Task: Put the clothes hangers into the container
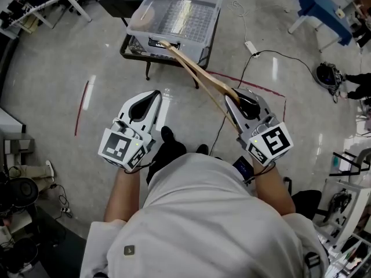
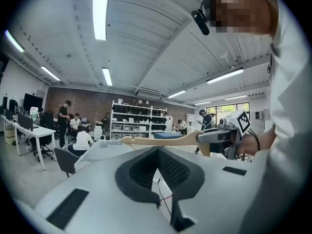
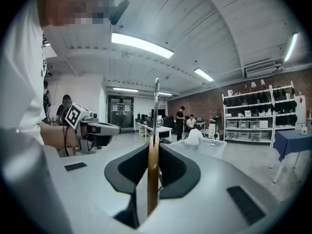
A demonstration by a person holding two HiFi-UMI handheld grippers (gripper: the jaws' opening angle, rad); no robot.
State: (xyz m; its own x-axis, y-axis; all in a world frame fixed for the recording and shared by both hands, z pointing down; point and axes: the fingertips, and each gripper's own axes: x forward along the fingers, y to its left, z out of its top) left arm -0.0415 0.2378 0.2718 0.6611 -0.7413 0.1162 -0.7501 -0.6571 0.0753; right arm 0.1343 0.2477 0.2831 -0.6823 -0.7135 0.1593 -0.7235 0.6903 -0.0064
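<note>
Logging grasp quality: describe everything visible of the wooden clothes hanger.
The pale wooden clothes hanger is slim and curved, with a thin metal hook rising near the grip. The right tool is shut on it, holding it airborne, edge-on between the pads. Its far end points at the clear plastic container; contact there cannot be told.

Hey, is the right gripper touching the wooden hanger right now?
Touching. The right gripper view shows the right gripper with both jaws pressed against the wooden hanger.
</note>
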